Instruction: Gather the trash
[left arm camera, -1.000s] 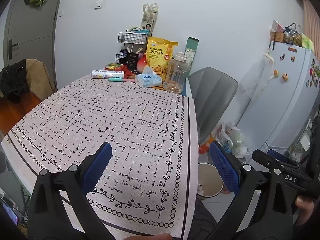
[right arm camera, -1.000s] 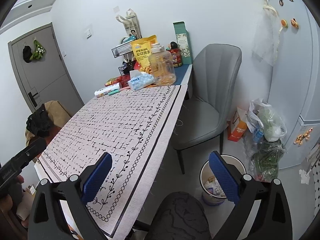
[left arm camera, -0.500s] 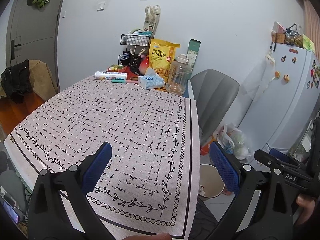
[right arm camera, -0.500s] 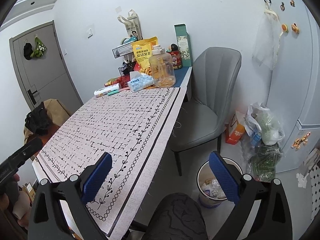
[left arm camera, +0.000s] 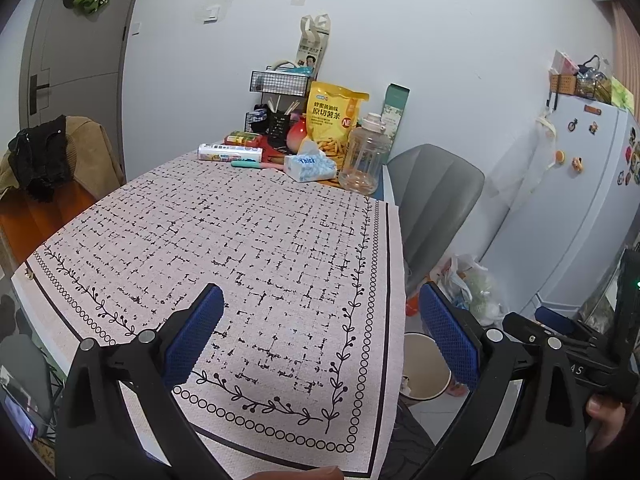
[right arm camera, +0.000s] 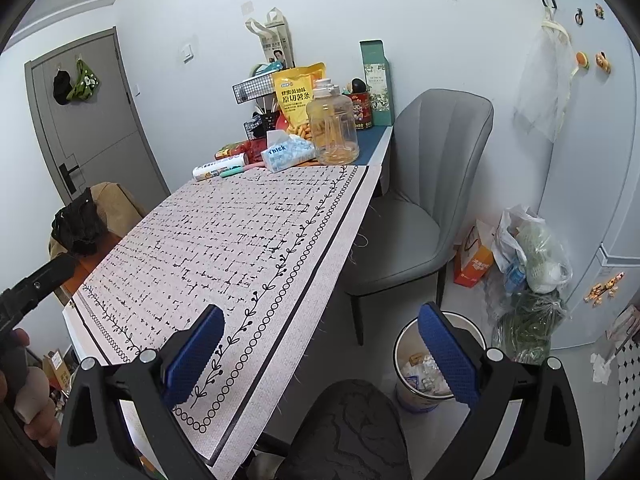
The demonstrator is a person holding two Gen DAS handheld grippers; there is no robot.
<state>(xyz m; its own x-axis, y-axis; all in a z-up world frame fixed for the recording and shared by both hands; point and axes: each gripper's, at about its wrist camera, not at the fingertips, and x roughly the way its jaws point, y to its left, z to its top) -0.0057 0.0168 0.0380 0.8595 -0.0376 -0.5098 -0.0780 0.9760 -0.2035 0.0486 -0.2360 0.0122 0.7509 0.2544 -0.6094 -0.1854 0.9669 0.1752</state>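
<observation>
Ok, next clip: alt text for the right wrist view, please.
The open, empty right gripper hovers above the near corner of a table under a patterned cloth, with a part-filled trash bin on the floor beside it. Snacks, a tissue pack and a clear jug crowd the far end, by a grey chair.

We see even, soft indoor light, faint shadows, sharp focus throughout, strong fisheye bending and black vignetting at the corners
</observation>
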